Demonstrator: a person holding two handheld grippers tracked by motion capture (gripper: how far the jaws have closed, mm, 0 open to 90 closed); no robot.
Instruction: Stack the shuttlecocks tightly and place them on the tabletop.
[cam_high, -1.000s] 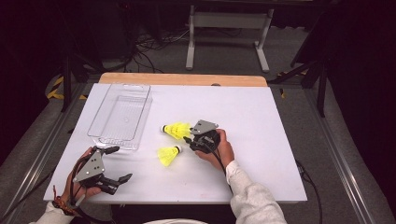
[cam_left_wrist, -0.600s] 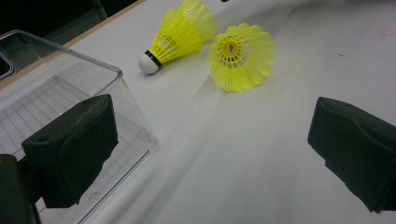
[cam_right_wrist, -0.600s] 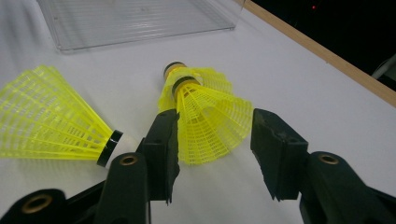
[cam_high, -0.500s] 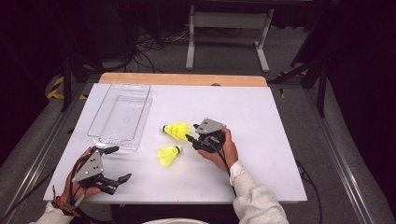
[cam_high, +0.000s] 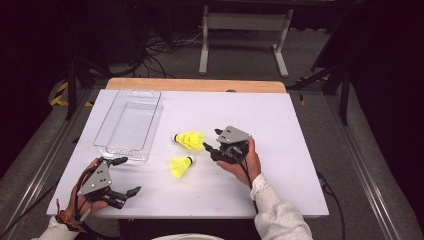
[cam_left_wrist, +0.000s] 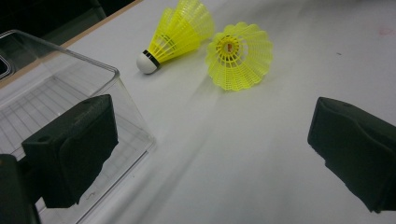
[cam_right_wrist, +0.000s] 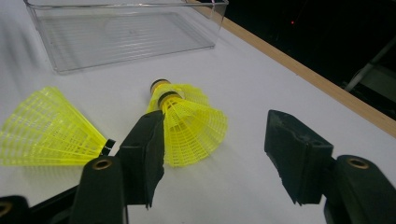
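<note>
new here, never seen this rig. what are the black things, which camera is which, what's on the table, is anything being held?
No robot arm: a person holds a hand-operated pair of tongs in each hand. The high view looks down from above the person's side. There the left tongs sit at the near left corner of the white table, the right tongs near the middle.

The other two pictures come from cameras riding on the tongs; the black blocks at the bottom are their jaws.

On the table lie two yellow shuttlecocks, the farther shuttlecock and the nearer shuttlecock, plus an empty clear plastic tray.

Nothing is held. The left tongs are wide open. The right tongs' jaws have just been opening, next to the farther shuttlecock, nothing between them.
</note>
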